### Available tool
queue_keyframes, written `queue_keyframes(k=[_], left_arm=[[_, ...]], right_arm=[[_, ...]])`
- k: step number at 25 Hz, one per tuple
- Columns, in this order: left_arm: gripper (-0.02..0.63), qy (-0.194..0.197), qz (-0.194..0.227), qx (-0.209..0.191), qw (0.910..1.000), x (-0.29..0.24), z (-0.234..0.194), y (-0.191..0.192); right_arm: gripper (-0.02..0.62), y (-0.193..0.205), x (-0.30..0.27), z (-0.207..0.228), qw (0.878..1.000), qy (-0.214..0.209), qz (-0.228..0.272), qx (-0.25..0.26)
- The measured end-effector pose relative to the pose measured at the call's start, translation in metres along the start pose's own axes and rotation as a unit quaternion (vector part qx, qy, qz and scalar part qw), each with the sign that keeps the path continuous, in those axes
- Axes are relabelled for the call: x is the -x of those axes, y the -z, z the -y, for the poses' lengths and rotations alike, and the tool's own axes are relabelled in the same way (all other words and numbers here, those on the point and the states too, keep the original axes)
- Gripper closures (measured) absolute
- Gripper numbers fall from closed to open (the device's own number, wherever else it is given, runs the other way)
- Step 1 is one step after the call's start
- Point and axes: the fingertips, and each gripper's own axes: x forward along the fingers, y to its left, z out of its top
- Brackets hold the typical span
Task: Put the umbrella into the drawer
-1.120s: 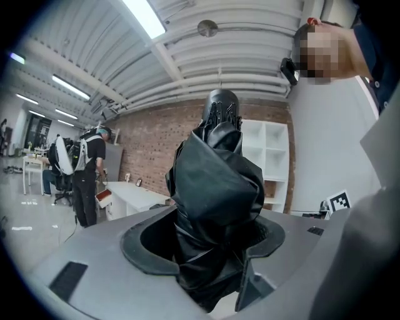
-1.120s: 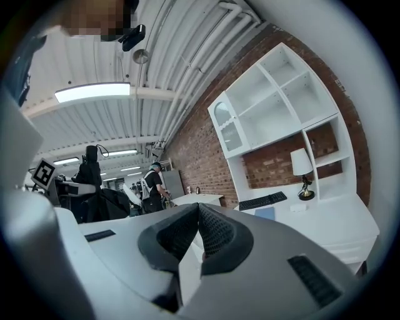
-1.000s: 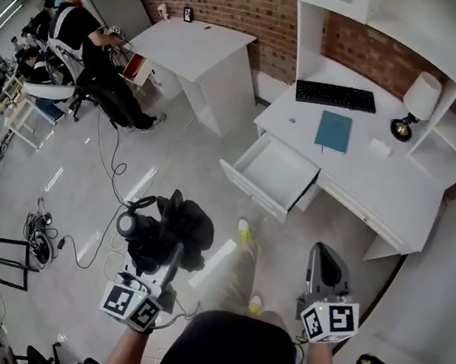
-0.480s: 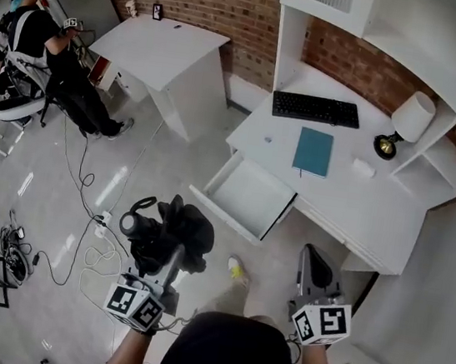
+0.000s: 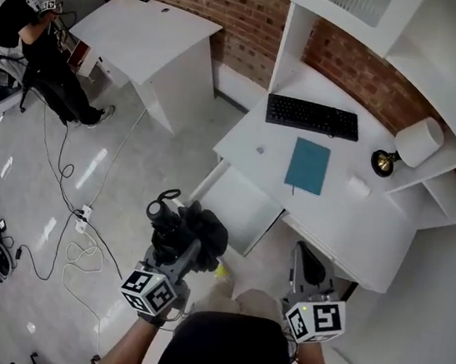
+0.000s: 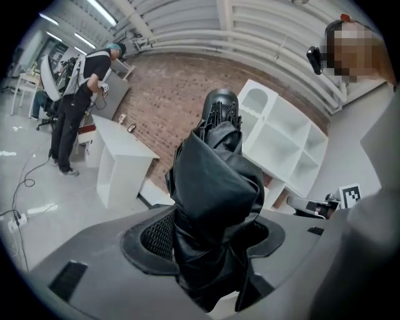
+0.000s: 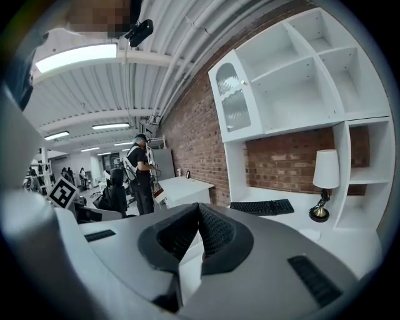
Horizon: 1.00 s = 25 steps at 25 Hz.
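Umbrella: The black folded umbrella (image 5: pixel 193 229) is up in the air in front of the person, close to the near corner of the drawer. It is not inside yet.
Left gripper: The left gripper (image 5: pixel 176 264) has its jaws squeezed tight on the umbrella's floppy cloth middle. The round end points up and away.
Right gripper: The right gripper (image 5: pixel 307 264) has its jaws pressed together with nothing in them. It hangs beside the desk.
Drawer: The white drawer (image 5: pixel 241 208) is pulled out of the white desk (image 5: pixel 348 223) and looks bare inside.
Step now: It seems to be the carry over to the drawer.
How to do it well: Hold tight and bring the umbrella over the middle of the drawer. Turn it to lie along the long side, go down low, then let go.
Hard to see: From above, how high the umbrella is over the drawer cannot be told.
Watch out: Loose cloth may catch on the drawer's front edge.
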Motion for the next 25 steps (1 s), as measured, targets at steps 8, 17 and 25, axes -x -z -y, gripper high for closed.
queue_keyframes(k=[8, 17, 25], left_arm=[[0.327, -0.032, -0.073, 0.066, 0.9946, -0.084, -0.035, 0.042], [0.328, -0.074, -0.129, 0.117, 0.9819, -0.164, -0.064, 0.101], [0.328, -0.111, -0.169, 0.182, 0.9621, -0.208, -0.094, 0.164]], right_arm=[[0.595, 0.031, -0.050, 0.023, 0.997, -0.010, -0.068, -0.046], [0.595, 0.098, -0.121, 0.033, 0.987, -0.076, -0.120, 0.072], [0.595, 0.164, -0.158, 0.021, 0.973, -0.129, -0.179, 0.076]])
